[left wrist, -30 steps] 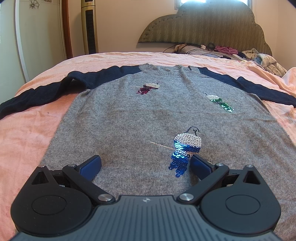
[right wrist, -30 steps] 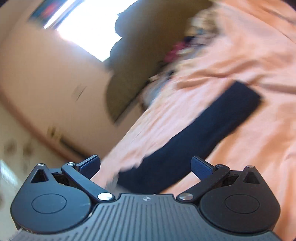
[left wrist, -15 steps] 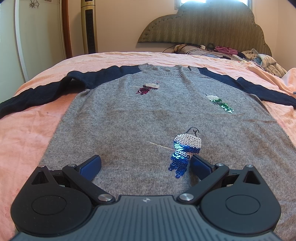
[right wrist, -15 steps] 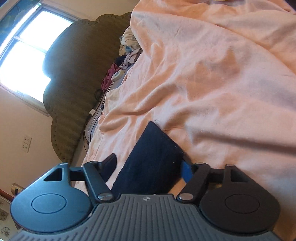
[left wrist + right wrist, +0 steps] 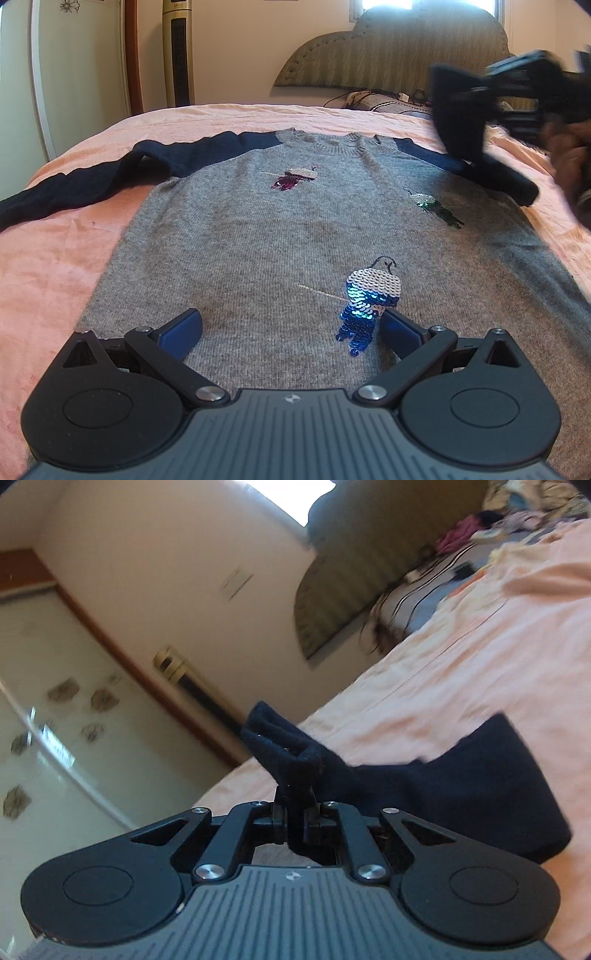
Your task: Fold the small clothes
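With right tongs (image 5: 295,818) just closed onto the navy sleeve (image 5: 480,794) cuff and left tongs (image 5: 290,326) apart over the sweater (image 5: 295,221), a shallow pinch could slip mid-fold.

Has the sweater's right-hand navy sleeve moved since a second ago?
Yes. The navy sleeve, flat beside the grey body before, is now lifted and swung inward toward the headboard; the right gripper has just been closing and is clamped on its cuff.

A home bedroom: a bed (image 5: 92,236) with pink sheet, padded headboard (image 5: 391,55), wardrobe door (image 5: 22,81).
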`<state>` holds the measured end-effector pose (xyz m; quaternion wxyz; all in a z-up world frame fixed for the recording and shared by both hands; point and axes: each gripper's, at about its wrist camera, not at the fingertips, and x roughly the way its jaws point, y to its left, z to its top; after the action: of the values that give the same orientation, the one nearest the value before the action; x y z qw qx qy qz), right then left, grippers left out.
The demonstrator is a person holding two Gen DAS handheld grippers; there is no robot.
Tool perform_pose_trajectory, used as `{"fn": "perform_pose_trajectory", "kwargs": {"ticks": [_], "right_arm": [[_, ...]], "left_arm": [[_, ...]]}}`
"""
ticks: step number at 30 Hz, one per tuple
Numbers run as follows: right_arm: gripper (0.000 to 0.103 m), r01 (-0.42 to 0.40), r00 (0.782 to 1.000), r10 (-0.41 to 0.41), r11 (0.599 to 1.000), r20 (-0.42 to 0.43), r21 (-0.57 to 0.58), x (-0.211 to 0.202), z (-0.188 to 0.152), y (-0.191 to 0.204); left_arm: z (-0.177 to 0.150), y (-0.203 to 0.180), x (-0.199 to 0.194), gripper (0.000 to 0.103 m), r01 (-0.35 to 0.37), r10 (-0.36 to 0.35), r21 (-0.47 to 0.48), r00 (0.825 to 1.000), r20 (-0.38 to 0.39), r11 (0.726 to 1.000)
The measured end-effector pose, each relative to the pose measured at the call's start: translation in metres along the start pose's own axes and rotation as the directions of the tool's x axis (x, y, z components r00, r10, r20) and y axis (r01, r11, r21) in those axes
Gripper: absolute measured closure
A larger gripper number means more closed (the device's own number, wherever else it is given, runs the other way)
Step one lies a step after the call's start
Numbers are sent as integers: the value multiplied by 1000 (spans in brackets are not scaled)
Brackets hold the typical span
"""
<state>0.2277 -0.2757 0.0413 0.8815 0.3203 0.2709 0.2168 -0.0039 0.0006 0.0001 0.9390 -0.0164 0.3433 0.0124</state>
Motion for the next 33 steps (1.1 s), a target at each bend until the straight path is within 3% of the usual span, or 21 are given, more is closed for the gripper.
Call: {"fn": "perform_pose_trajectory", "kwargs": {"ticks": [3,4,5,6,8,10,12,15,16,18,21,22,24,26,27,28,30,33], "right_arm": [[85,26,997,-25,999,-68,22,32,-32,14],[76,69,995,-68,998,-76,14,36,-35,14],[47,104,992,-102,994,-81,23,31,-42,16],[37,105,993,-102,993,-62,47,20,-47,16],[36,11,1000,-9,995,-14,94,-12,-59,9],[36,-36,999,37,991,-8,130,-41,-69,0],[36,-37,999,39,993,-17,115,-66,-85,-13],[37,-5,999,11,995,-52,101,-79,-102,-32],[42,-18,999,21,996,-34,93,-83,-105,-34],[37,-51,998,54,994,-29,98,-82,-106,-36],[29,-77,996,78,995,-29,62,-75,-107,-32],[26,-82,996,84,995,-31,53,-76,-107,-30],[24,-95,995,97,994,-28,48,-74,-108,-30],[23,-110,994,112,992,-17,65,-76,-107,-32],[23,-119,993,121,990,-11,77,-77,-107,-34],[23,-126,992,127,988,-6,85,-77,-107,-35],[23,-131,991,132,987,-3,89,-78,-107,-35],[23,-128,992,129,988,-5,84,-77,-108,-35]], "left_arm": [[0,0,0,0,2,-2,5,1000,-1,1000],[0,0,-1,0,2,-2,8,1000,-2,1000],[0,0,-1,0,3,-3,11,1000,-2,1000],[0,0,-2,0,4,-4,14,1000,-3,1000],[3,4,-7,0,34,-34,12,999,-13,999],[14,16,-13,0,136,-137,-82,990,-11,987],[35,30,-7,0,231,-240,-202,971,-19,952],[74,39,24,0,303,-334,-317,942,-45,899],[85,40,38,0,319,-353,-340,934,-43,885],[101,40,64,0,330,-378,-392,924,-50,859],[118,35,107,0,335,-437,-499,894,-98,799],[122,30,119,0,334,-443,-504,890,-110,796],[127,16,129,0,301,-395,-476,912,-109,826],[133,1,134,20,246,-319,-414,941,-115,876],[136,-6,136,61,215,-282,-376,950,-132,901],[139,-10,139,92,164,-230,-336,959,-167,927],[146,-12,140,97,154,-216,-308,960,-179,939],[163,-5,113,97,171,-194,-248,978,-71,954]]}}
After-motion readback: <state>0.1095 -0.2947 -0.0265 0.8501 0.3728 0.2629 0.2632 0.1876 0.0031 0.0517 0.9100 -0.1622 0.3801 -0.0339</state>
